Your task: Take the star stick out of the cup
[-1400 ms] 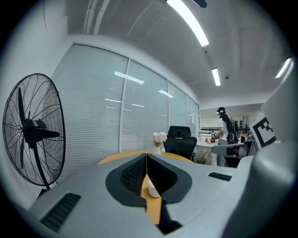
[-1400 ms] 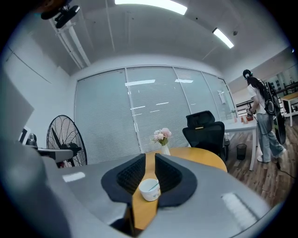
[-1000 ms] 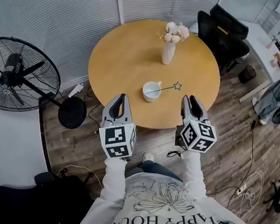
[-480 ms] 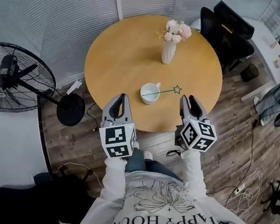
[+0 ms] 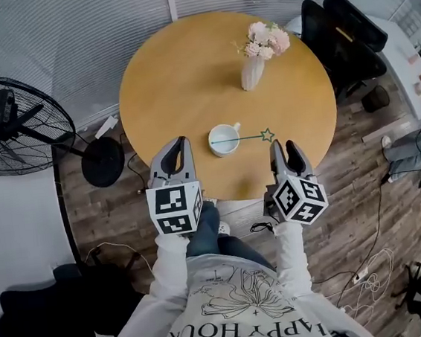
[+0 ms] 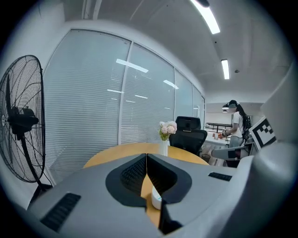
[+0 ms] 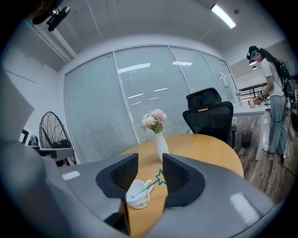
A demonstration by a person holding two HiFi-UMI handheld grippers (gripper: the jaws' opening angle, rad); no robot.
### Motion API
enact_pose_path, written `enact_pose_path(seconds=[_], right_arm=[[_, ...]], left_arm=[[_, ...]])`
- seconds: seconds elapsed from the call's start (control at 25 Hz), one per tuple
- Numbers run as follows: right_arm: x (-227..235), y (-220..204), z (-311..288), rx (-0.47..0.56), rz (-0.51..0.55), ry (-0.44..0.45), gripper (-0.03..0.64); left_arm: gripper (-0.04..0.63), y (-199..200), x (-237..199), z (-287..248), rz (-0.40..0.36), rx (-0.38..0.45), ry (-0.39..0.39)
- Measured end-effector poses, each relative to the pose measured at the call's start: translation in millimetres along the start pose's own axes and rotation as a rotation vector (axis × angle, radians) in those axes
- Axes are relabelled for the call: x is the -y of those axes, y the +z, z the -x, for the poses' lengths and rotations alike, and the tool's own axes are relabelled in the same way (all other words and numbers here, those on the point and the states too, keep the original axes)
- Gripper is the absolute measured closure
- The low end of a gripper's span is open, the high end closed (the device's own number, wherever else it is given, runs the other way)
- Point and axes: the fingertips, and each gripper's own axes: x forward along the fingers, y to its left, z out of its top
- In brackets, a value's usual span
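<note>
Standing at the 6 o'clock edge of the round wooden table (image 5: 186,77), the person holds both grippers just short of the rim. The white handled ceramic cup (image 5: 223,150) sits on the near half of the tabletop, and the thin teal star-tipped stick (image 5: 246,138) rests in it. Its lower end is inside the cup and its star end hangs out past the rim.

Key relation: the stick's long axis runs roughly 9 to 3 o'clock across the person's line of approach, with the star at the 3 o'clock end. That star lies at about 11 o'clock from the right gripper (image 5: 283,147) and near it. The left gripper (image 5: 180,143) is farther off, with the cup at its 2 o'clock. The right gripper is judged the nearer and better placed.

Gripper condition: the right jaws stand well apart and hold nothing, with cup and stick visible beyond the gap. The left jaws are pressed together and empty.

Change noted: the right jaws have just been opening, with nothing between them. Against a second ago, both grippers sit closer to the table edge and the star. Cup, stick and the white vase of pink flowers (image 5: 253,73) at 1 o'clock have not shifted.
</note>
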Motion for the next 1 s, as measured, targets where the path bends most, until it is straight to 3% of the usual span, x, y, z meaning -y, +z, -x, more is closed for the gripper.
enact_pose_path(seconds=[1.0], right_arm=[[29.4,-40.7,-68.3,-0.099,-0.028,-0.090,0.444]], left_arm=[[0.588,-47.4,-12.7,-87.8,-0.011,-0.153,-0.094]])
